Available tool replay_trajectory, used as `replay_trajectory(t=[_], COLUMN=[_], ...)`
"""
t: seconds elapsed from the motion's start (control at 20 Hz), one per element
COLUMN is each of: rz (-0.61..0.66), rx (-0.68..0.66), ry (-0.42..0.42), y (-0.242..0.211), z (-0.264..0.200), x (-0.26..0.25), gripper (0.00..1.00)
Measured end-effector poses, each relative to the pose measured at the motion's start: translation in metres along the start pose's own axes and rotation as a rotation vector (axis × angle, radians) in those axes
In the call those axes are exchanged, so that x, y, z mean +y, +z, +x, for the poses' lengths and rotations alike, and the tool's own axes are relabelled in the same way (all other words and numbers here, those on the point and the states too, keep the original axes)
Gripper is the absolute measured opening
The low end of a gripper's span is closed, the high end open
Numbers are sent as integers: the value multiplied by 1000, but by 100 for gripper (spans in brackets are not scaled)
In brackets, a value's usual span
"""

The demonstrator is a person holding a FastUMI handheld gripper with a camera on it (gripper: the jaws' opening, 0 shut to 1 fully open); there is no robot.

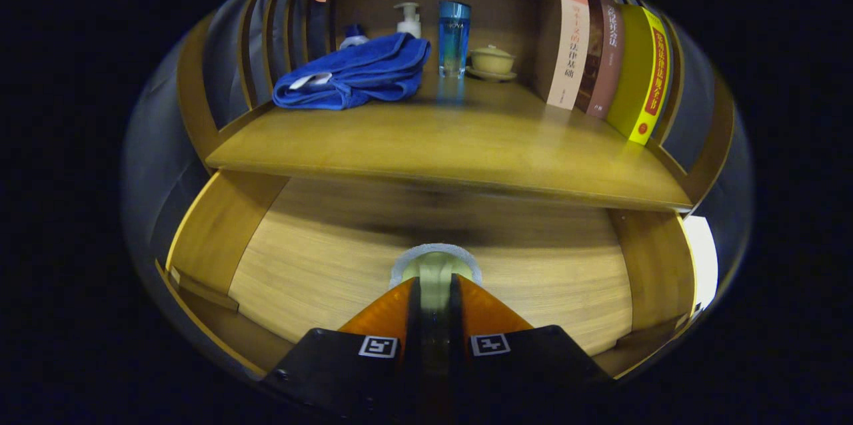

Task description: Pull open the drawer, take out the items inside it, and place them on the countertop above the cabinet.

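Note:
The wooden drawer (220, 232) stands pulled out under the countertop (453, 145). My gripper (434, 284) hovers over the drawer's floor, its fingers nearly together and pressed on a small round olive item with a pale rim (434, 260). The item sticks out just past the fingertips, and its lower part is hidden between the fingers. A dark shadow lies on the drawer floor beyond it. The countertop's front edge runs across just above and ahead of the held item.
On the countertop a folded blue towel (356, 72) lies at the back left, with a white pump bottle (409, 18) behind it. A blue tumbler (454, 38) and a lidded cream cup on a saucer (492, 60) stand mid-back. Upright books (610, 55) line the right side.

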State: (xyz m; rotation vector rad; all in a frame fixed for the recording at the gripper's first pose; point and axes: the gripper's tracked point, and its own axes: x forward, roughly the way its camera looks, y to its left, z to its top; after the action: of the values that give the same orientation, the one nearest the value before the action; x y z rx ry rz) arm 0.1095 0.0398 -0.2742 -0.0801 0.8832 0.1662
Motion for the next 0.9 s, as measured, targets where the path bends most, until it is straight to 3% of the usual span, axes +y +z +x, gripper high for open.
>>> replay_trajectory(t=[0.5,0.7,0.9], rz=[-31,-29,37], rx=[-283,-325,-339], ry=[52,-8,-40], y=[105,155,181], z=[-96,-87,-48], x=[11,-4,-12], gripper=[26,26,26])
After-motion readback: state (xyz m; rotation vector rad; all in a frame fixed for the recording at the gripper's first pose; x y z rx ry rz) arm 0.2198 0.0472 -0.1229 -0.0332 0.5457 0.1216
